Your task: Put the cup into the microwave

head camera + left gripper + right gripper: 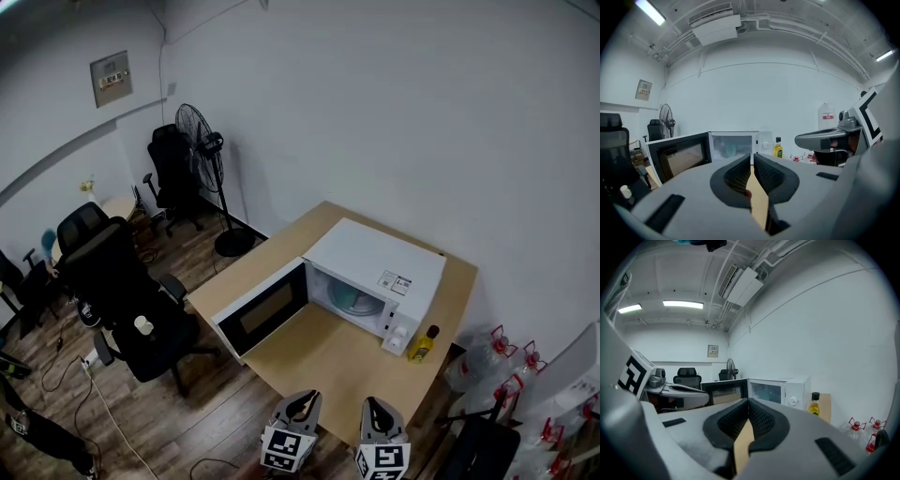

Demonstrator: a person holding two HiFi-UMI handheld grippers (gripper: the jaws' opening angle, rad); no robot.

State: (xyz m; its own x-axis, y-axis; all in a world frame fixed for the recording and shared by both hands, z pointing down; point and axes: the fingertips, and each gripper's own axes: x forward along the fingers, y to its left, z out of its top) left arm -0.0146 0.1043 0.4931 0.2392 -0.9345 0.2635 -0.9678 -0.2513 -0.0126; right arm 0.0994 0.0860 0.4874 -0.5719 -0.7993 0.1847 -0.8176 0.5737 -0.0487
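A white microwave (375, 267) stands on the wooden table (319, 361) with its door (261, 309) swung open to the left. Inside it a pale teal cup (345, 298) sits on the turntable; the left gripper view shows the cup (723, 149) only faintly through the opening. My left gripper (302, 401) and right gripper (377, 408) hover side by side at the table's near edge, short of the microwave, both pointing at it. The left gripper (753, 157) is shut with nothing between its pads. The right gripper (748, 401) is shut too, and empty.
A yellow oil bottle (423, 344) stands by the microwave's right front corner. A pedestal fan (208, 159) and black office chairs (131, 300) are to the left on the wooden floor. Large water bottles (487, 361) crowd the floor to the right of the table.
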